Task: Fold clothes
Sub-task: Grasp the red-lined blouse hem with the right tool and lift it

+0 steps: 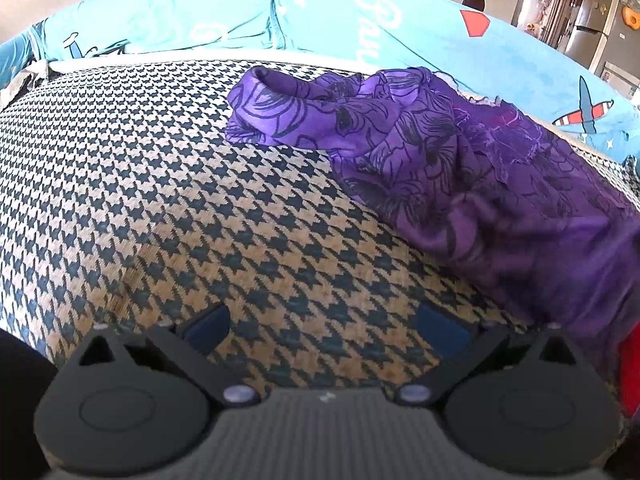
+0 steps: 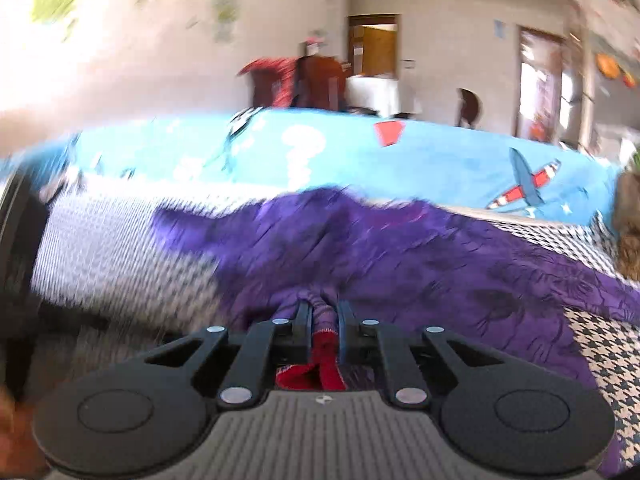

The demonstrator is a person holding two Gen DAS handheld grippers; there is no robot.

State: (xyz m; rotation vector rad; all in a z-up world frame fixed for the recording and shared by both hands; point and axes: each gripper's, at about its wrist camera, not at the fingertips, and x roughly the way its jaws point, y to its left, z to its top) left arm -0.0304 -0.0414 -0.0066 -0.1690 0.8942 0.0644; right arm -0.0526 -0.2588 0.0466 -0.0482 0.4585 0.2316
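Left wrist view, left gripper [image 1: 324,330]: we see its jaws spread wide with nothing between them, poised over bare houndstooth cloth.
Left wrist view, purple garment [image 1: 440,152]: we find it crumpled in a heap toward the far right part of the houndstooth cover [image 1: 160,184], printed with dark flower outlines; one rolled end points toward the middle of the far edge, and the rest trails to the right edge of the view.
Left wrist view, carrier: the houndstooth cover lies over a bed whose blue sheet [image 1: 340,20], printed with aeroplanes and white lettering, shows beyond the cover's far edge.
Left wrist view, red patch [image 1: 628,372]: we note it at the right border, under the purple cloth; what it is cannot be told.
Right wrist view, right gripper [image 2: 325,312]: we see its jaws drawn close together, pinching a gathered fold of the purple garment [image 2: 400,256]; a strip of red fabric [image 2: 324,364] is caught between them too.
Right wrist view, garment position: it spreads from the jaws toward the cover's far edge and out to the right, over the houndstooth cover [image 2: 600,344].
Right wrist view, sharpness: we find the left half heavily blurred.
Right wrist view, background: blue sheet [image 2: 440,152], then pale walls and doorways.
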